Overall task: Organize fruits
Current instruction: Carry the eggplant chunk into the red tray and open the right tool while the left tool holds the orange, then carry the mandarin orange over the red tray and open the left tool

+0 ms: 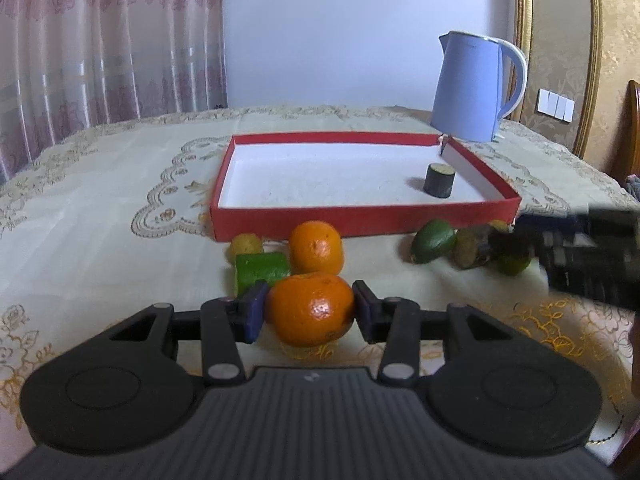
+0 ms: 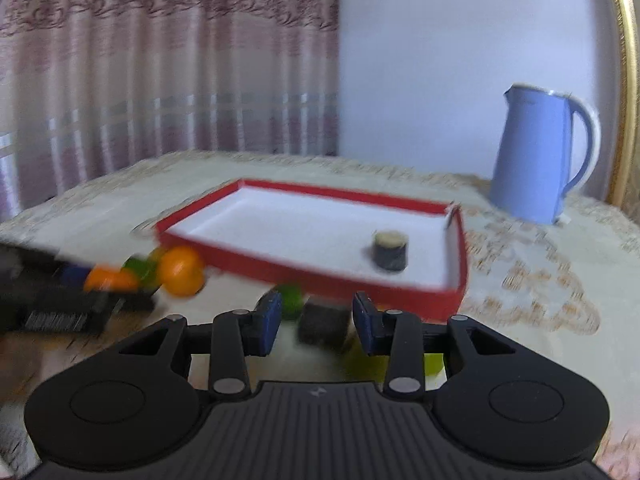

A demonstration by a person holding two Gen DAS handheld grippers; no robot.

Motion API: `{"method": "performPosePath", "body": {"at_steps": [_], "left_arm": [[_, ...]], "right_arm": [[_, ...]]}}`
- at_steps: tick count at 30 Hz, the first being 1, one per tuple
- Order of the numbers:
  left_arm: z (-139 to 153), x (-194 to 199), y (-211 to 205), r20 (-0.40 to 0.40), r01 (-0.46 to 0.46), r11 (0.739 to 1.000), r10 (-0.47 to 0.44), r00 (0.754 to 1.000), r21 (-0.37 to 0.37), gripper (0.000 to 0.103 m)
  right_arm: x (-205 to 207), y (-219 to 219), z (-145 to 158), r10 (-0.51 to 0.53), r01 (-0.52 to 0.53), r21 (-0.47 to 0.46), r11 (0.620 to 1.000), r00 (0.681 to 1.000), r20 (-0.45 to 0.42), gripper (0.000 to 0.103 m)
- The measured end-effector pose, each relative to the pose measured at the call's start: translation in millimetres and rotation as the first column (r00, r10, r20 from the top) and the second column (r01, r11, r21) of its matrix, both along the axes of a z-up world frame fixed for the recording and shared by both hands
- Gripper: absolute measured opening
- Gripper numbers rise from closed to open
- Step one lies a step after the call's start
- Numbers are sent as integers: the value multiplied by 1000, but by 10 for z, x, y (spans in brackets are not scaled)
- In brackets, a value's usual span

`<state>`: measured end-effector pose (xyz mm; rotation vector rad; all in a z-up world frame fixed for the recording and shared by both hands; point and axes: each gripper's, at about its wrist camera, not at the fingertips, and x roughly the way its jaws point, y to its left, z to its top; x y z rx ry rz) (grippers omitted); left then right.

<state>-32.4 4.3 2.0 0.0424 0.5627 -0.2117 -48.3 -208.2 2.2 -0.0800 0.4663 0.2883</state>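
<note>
Left wrist view. The left gripper pinches an orange between its two blue pads, one pad on each side of the fruit, low over the tablecloth. Just behind it lie a green block, a second orange and a small yellow fruit, all close to the near wall of a red tray. The tray's white floor holds one dark cylinder near its right wall. To the right, outside the tray, sit a green fruit, a brown fruit and a smaller green fruit; the right gripper reaches in from the edge there, blurred. A blue kettle stands behind the tray's far right corner.

Right wrist view. The frame is motion-blurred. The right gripper has its fingers spread, with a dark brown piece, probably the brown fruit, in the gap; whether the pads touch it cannot be told. A green fruit lies just beyond the left pad. The tray, cylinder and kettle appear ahead. At far left, the left gripper holds its orange, beside the other orange.
</note>
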Motion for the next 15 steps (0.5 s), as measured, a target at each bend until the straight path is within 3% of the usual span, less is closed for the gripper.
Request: {"method": "performPosePath", "body": {"at_steps": [3, 5, 11, 15], "left_arm": [[54, 11, -6, -2, -3, 1000, 3, 1000, -17, 42], [83, 12, -21, 0, -6, 1000, 6, 1000, -13, 42], [143, 50, -88, 3, 2, 1000, -2, 1000, -5, 42], [218, 135, -155, 15, 10, 1000, -10, 1000, 1, 42]], "right_arm": [[-66, 2, -71, -4, 4, 1, 1000, 1000, -13, 57], [-91, -17, -110, -18, 18, 1, 1000, 1000, -9, 83], [-74, -74, -207, -71, 71, -58, 996, 997, -4, 88], [-86, -177, -214, -114, 114, -13, 993, 993, 1, 88]]}}
